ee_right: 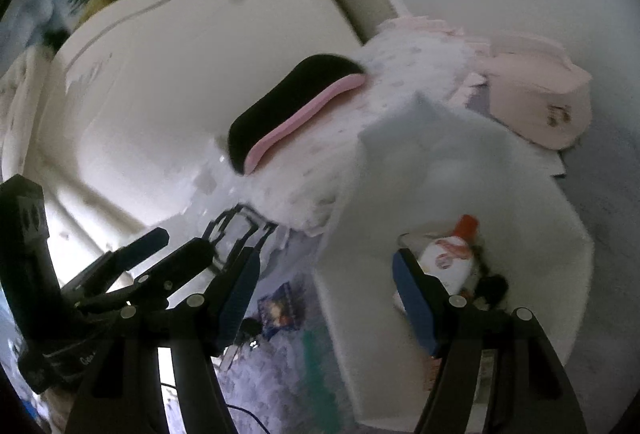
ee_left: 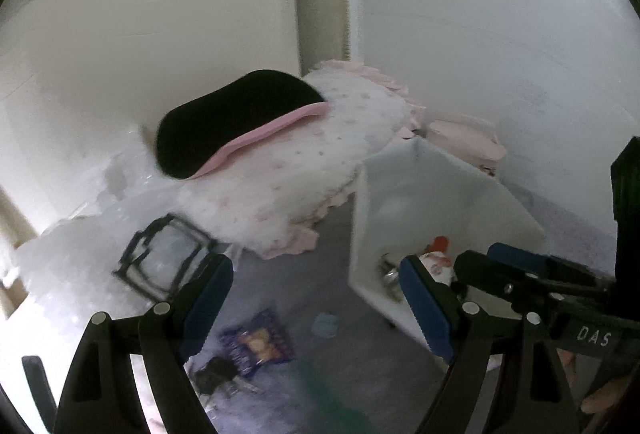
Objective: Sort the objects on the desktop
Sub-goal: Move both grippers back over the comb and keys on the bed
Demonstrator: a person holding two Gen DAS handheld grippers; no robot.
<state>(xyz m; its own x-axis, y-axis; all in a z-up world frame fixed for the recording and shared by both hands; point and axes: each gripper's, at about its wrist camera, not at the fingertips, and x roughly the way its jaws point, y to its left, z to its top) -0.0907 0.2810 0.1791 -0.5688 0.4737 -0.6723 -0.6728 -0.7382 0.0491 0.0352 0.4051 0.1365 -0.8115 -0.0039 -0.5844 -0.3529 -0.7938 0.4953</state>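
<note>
Beyond right hand-held gripper (ee_right: 324,286), seemingly bottle (ee_right: 446,254).

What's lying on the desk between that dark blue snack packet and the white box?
In the left wrist view, a small pale blue thing, too blurred to name, lies on the grey desktop between the snack packet and the white box.

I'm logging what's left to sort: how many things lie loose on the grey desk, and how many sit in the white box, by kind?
Snack packet on desk: 1
Black keys bunch on desk: 1
Orange-capped bottle in white box: 1
Total: 3
</note>
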